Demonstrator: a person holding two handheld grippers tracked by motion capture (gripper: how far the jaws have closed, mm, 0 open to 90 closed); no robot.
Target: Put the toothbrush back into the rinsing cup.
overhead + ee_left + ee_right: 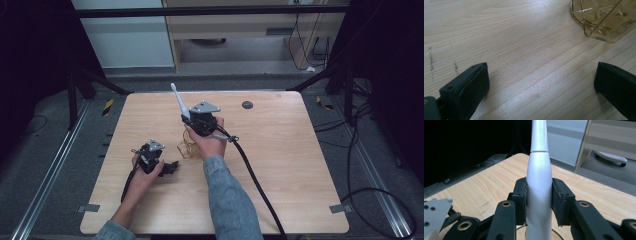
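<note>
High view. The right gripper [199, 121] is raised above the middle of the worktop [280, 165], its fingers clenched on the lower body of a white electric toothbrush [179, 101]. The toothbrush rises from between the fingers and leans up and away to the far left, head end uppermost. An amber glass cup [188, 146] stands on the worktop directly beneath and just on the near side of these fingers. Judged from this alignment, the toothbrush is held handle-down so that it can be lowered into the cup. The left gripper [167, 167] rests low on the worktop, its fingers pointing toward the cup from its left, near it but apart.

Left gripper view. The two black fingers [471, 85] are released and spread wide, with bare worktop [519, 55] between them. The cup [604, 17] lies ahead of the fingers and off toward the right-hand finger, not between them and not touched. This posture suggests readiness to steady the cup, not a grasp.

Right gripper view. The fingers [520, 200] press on both sides of the toothbrush [539, 192] at its widest section, below the seam where the narrower neck joins. The body runs straight up between the fingers. A curved rim, probably of the cup, shows just below the fingers at the base of the toothbrush.
</note>
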